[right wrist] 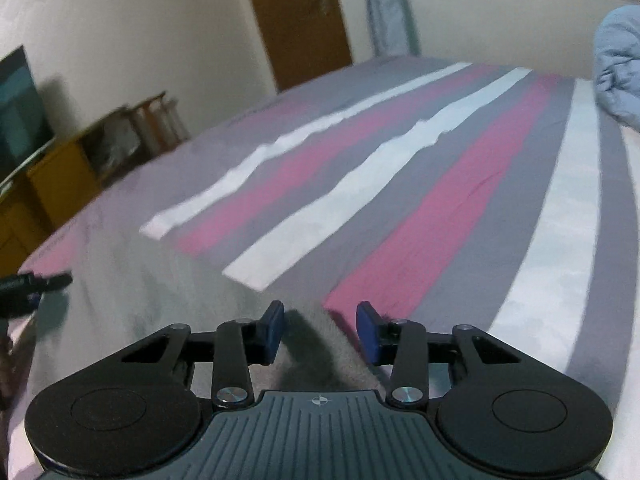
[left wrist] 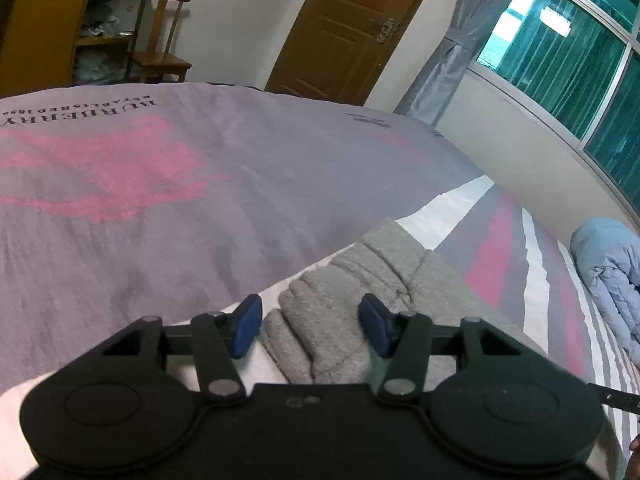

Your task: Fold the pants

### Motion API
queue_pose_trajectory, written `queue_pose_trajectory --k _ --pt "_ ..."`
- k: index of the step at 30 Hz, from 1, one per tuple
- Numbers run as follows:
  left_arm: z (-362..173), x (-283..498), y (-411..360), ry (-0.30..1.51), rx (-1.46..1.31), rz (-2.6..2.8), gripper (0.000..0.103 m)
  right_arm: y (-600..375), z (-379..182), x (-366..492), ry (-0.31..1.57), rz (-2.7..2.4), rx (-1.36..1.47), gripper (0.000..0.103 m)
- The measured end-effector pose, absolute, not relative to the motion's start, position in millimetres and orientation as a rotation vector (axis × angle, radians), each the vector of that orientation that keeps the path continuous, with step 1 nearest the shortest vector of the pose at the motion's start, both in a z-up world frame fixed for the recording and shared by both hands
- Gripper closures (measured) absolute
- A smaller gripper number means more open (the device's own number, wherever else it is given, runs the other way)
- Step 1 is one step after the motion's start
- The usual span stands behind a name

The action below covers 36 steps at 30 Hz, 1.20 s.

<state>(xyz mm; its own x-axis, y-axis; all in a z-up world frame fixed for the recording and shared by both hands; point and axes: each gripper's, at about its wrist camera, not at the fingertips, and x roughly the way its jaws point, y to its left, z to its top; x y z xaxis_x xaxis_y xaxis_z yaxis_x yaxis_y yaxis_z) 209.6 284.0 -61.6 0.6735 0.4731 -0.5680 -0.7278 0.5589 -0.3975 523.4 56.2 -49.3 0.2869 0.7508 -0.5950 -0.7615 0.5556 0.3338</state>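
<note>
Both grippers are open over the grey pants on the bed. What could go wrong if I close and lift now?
1. The left gripper straddles bunched folds of the grey pants; closing may pinch several layers at once.
2. The right gripper sits at the pants' edge beside the striped bedsheet, so it may catch the sheet too.
3. The right wrist view is blurred, so aim is uncertain.

There is one pair of gray pants (left wrist: 352, 280) on one bed (left wrist: 200, 208). There are two grippers: the left gripper (left wrist: 310, 326) and the right gripper (right wrist: 320, 332). Each one has two blue fingertips (left wrist: 248, 324). There is one brown door (left wrist: 352, 24), one wooden chair (left wrist: 162, 40), one gray curtain (left wrist: 452, 48), and one light blue blanket (left wrist: 612, 272).
</note>
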Motion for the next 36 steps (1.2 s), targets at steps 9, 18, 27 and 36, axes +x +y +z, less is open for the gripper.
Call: queue_pose_trajectory --k 9,18,27,36 --pt "-54 202 287 0.342 -0.650 0.683 0.081 65 -37 517 0.730 1.054 -0.088 0.099" --pt "-59 205 295 0.421 -0.585 0.672 0.073 68 -56 526 0.802 0.893 -0.024 0.083" --pt "-28 204 231 0.453 -0.300 0.563 0.070 -102 -12 474 0.624 0.619 0.162 0.083" --pt "-51 237 192 0.523 -0.167 0.529 0.052 -112 -51 431 0.766 0.647 0.141 0.084"
